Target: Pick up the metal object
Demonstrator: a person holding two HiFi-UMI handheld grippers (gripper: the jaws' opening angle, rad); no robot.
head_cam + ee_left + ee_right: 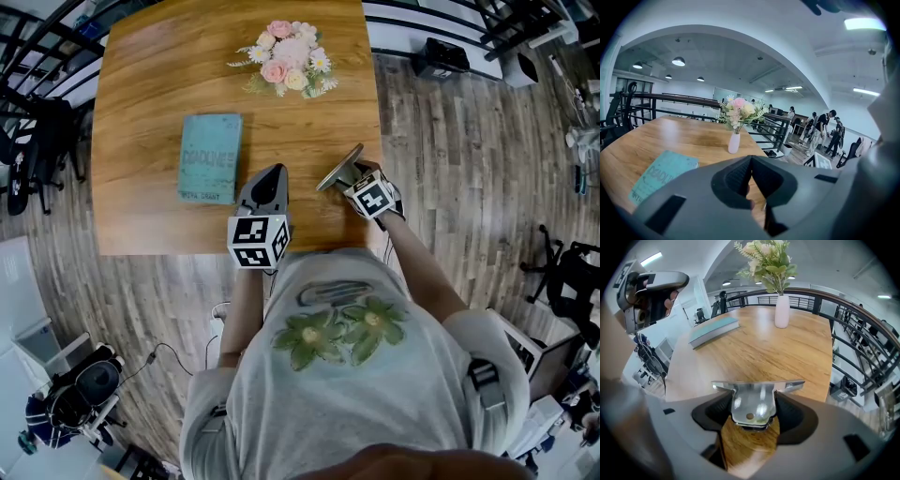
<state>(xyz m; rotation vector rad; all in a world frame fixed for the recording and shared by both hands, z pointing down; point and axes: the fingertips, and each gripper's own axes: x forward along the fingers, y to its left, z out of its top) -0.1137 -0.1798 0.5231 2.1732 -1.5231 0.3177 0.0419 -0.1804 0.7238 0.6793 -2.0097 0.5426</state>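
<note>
The shiny T-shaped metal bracket with a flat top plate (754, 399) looks stiff, light and slick, so I'd say its narrow stem is the place to pinch it. That is just where the right tongs (754, 411) are clamped on it, over the near right edge of the warm-toned wooden bench (159, 103). The left tongs (751, 161) are closed on nothing, near the teal hardback book (210, 157).

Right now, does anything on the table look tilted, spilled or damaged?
Nothing stands out. The vase stands upright, and the book lies flat on the table. Only the metal object sits at a tilt, but that is because the right gripper is clamped on it.
</note>
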